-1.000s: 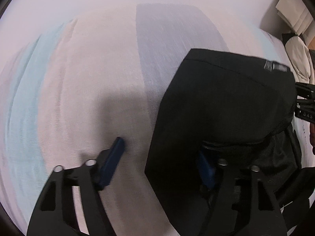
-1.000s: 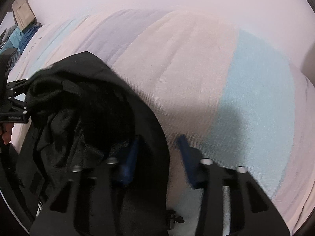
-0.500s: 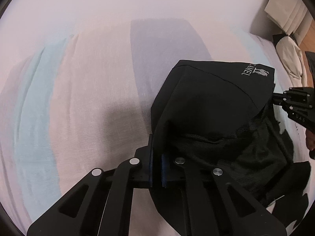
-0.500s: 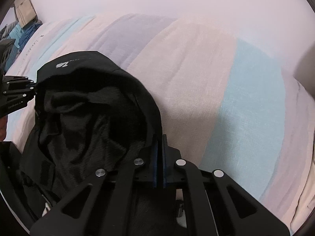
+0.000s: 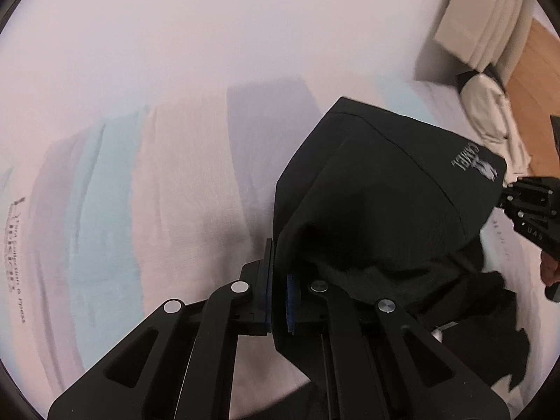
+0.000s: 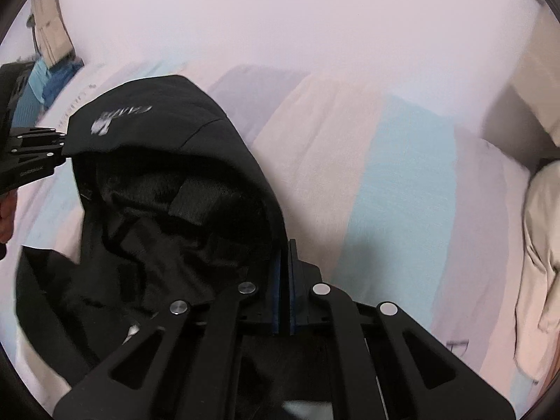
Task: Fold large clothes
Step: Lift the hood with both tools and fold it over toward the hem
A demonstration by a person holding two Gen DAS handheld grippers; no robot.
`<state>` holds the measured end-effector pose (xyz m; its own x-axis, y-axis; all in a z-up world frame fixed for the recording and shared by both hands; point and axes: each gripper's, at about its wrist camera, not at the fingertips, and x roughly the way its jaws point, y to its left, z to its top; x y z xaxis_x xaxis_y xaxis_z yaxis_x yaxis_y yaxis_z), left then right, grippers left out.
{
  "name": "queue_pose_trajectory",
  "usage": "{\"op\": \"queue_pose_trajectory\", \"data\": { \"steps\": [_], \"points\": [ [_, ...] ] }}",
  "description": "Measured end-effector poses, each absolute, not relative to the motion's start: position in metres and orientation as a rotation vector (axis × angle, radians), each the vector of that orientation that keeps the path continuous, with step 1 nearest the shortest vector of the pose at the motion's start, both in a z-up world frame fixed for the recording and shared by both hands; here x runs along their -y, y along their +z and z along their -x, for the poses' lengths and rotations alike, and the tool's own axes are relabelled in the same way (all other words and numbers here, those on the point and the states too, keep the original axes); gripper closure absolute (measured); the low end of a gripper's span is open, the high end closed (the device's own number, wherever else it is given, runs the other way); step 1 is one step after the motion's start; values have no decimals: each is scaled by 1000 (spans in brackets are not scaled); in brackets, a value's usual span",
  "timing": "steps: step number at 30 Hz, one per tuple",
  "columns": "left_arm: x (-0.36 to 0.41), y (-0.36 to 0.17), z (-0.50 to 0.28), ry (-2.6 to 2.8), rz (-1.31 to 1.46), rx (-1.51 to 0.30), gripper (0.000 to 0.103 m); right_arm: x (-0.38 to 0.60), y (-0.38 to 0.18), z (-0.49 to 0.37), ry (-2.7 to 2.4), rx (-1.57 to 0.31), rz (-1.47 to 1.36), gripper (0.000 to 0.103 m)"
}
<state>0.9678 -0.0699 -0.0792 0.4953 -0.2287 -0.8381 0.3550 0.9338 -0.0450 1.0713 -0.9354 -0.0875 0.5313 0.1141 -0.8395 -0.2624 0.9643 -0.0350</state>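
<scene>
A black hooded jacket (image 5: 378,196) with a grey logo hangs stretched between both grippers above the striped bed sheet (image 5: 147,189). My left gripper (image 5: 278,262) is shut on one edge of the hood opening. At the far right of the left wrist view, the right gripper (image 5: 507,192) holds the other edge. In the right wrist view the same jacket (image 6: 168,182) shows its fleece lining, with my right gripper (image 6: 284,262) shut on the hood's rim and the left gripper (image 6: 61,150) pinching it at the left. The jacket's lower part droops out of sight below.
The bed carries a sheet of pink, light blue and lilac stripes (image 6: 392,182). A beige cloth (image 5: 490,115) lies at its far corner by a cream curtain (image 5: 483,24) and wooden floor (image 5: 535,66). A beige pillow or cloth (image 6: 542,262) lies at the right. Blue folded items (image 6: 49,77) sit far left.
Both grippers closed on the hood's edges and rose, lifting the jacket off the sheet. The hood now hangs open between them and the logo has come into view.
</scene>
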Motion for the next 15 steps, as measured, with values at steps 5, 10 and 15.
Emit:
{"op": "queue_pose_trajectory", "data": {
  "steps": [5,10,15],
  "points": [
    [73,-46,-917,-392,-148,-945,99,934,-57,-1035,243,-945,210,101],
    [80,-25,-863,-431,-154,-900,99,929,-46,-975,227,-926,215,101],
    [79,-17,-819,-448,-161,-881,99,914,-43,-914,205,-903,227,101]
  ]
}}
